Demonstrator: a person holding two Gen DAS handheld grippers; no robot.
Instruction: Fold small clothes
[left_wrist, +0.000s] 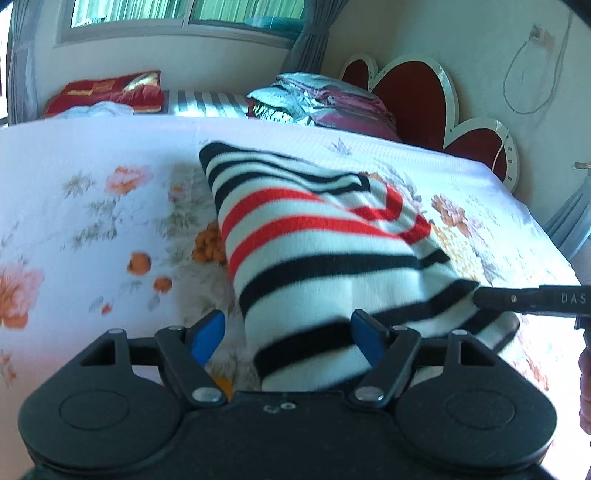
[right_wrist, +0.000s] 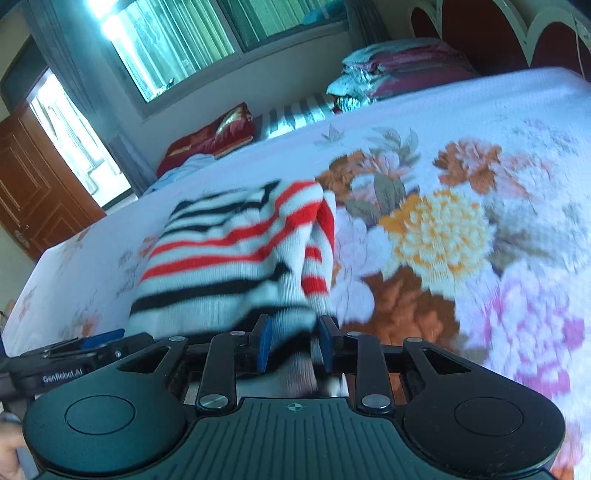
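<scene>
On the bed (left_wrist: 92, 155), the right gripper (right_wrist: 293, 345) pinched the striped sweater (left_wrist: 314, 251) for folding; the left gripper (left_wrist: 288, 336) stood spread.

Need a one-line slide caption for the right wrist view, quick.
Right tongs pinch the striped sweater's near edge over the floral bedspread.

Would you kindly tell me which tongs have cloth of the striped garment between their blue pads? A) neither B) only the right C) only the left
B: in the right wrist view the right tongs pinch the striped garment between their pads, while the left tongs stand wide open beside it.
</scene>
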